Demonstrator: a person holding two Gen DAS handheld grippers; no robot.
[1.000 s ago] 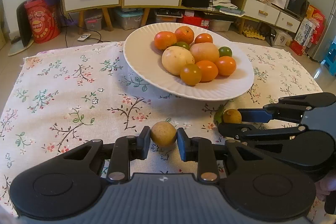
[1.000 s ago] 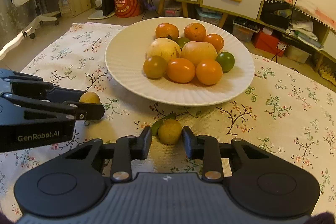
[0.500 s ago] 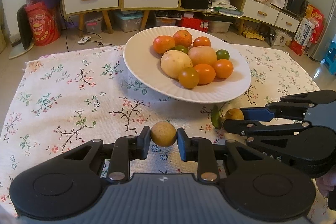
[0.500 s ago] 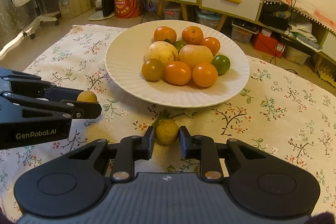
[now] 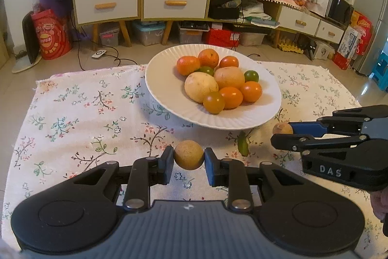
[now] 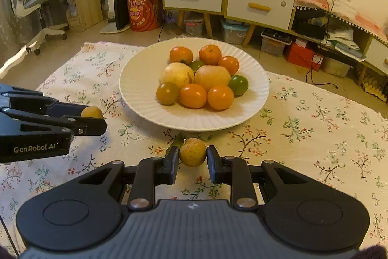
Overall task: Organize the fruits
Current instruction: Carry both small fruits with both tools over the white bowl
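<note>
left gripper (image 5: 189, 155): clamping a tan fruit (image 5: 189, 155)
right gripper (image 6: 193, 152): clamping a yellow fruit (image 6: 193, 152)
advice: carrying both level, releasing low over bare plate (image 5: 165, 79)

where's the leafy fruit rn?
In the right wrist view, the leafy fruit sits low centre, clamped in the right claw just in front of the white plate's near rim.

green fruit (image 6: 197, 65) half hidden among oranges (image 6: 210, 54)

Glossy ribbed plate (image 5: 167, 94), floral cloth (image 5: 72, 118)
</note>
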